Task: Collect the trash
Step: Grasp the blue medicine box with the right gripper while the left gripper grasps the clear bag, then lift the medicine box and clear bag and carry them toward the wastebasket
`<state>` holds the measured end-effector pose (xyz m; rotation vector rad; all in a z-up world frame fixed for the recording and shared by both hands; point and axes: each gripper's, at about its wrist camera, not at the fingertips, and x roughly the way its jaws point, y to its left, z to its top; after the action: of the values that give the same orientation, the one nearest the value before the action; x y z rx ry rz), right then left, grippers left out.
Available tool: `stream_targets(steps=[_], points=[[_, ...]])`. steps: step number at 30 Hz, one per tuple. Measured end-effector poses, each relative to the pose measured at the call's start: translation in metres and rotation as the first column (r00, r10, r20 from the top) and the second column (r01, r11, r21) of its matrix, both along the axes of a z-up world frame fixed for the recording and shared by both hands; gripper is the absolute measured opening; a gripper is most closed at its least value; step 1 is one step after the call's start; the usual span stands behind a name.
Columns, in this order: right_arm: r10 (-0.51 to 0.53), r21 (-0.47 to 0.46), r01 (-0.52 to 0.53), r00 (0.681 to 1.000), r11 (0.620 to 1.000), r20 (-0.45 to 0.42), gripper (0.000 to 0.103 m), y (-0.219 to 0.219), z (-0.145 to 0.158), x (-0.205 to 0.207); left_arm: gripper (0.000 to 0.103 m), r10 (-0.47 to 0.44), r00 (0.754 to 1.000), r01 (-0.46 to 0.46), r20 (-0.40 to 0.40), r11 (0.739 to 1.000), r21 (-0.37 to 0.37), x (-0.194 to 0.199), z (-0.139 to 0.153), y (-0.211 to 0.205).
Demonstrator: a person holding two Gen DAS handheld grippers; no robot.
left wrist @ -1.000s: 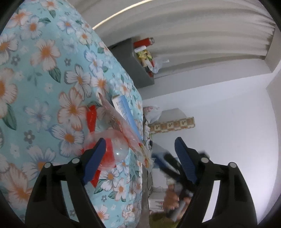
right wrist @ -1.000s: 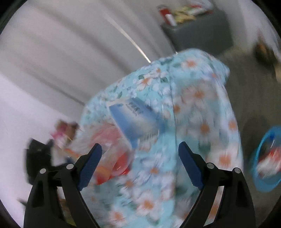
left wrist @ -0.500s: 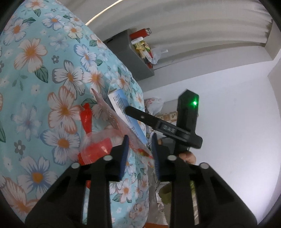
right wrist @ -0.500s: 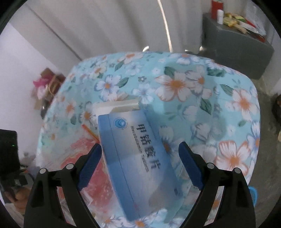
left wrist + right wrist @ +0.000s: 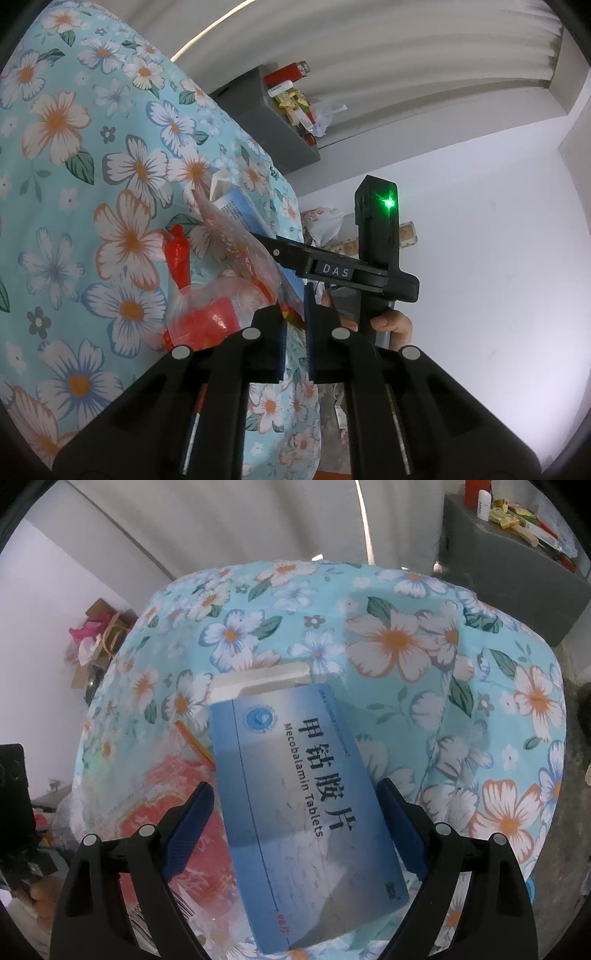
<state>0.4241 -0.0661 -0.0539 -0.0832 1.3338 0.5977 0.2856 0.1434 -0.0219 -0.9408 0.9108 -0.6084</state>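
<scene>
A clear plastic wrapper [image 5: 221, 306] with red print lies on the floral tablecloth [image 5: 74, 147]. My left gripper [image 5: 294, 314] is closing on it, and the wrapper's near edge is pinched between the blue pads. A red scrap [image 5: 179, 254] lies just beyond it. A blue tablet box [image 5: 306, 794] rests partly on the same wrapper [image 5: 166, 812]. My right gripper [image 5: 295, 790] points steeply down and stands open astride the box, one pad at each long side. In the left wrist view the box [image 5: 240, 210] shows behind the right tool's black body [image 5: 373, 273].
A grey cabinet [image 5: 273, 122] [image 5: 509, 561] with lighters and snack packets on top stands past the table, against the pale curtain. A cardboard box with pink stuff [image 5: 99, 635] sits by the white wall. The cloth [image 5: 406, 638] drops off at the table's rounded edges.
The left jaws went from wide open to pinching the wrapper's edge. The right gripper swung over the table and dropped astride the blue box, its jaws still wide.
</scene>
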Motion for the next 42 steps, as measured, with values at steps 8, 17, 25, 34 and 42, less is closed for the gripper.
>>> stream_targets(steps=[8,17,25,34,42], points=[[-0.084,0.021,0.083,0.996,0.996,0.029,0.082,-0.018,0.007,-0.002,0.004,-0.003,0.999,0.002,0.044,1.000,0.021,-0.002,0.009,-0.003],[-0.270,0.209,0.248,0.959,0.946,0.085,0.080,-0.076,0.042,-0.039,0.001,-0.017,0.989,0.009,0.146,0.999,0.053,-0.015,0.033,-0.007],[-0.450,0.303,0.401,0.887,0.864,0.108,0.079,-0.129,0.054,-0.126,0.000,-0.072,0.966,0.042,0.248,0.992,0.123,-0.048,0.063,-0.024],[-0.508,0.198,0.481,0.853,0.854,0.119,0.079,-0.142,0.026,-0.230,0.000,-0.180,0.935,0.085,0.304,0.950,0.301,-0.110,0.076,-0.060],[-0.498,0.068,0.493,0.854,0.867,0.153,0.079,-0.121,-0.011,-0.270,0.000,-0.227,0.934,0.085,0.276,0.891,0.446,-0.164,0.071,-0.073]])
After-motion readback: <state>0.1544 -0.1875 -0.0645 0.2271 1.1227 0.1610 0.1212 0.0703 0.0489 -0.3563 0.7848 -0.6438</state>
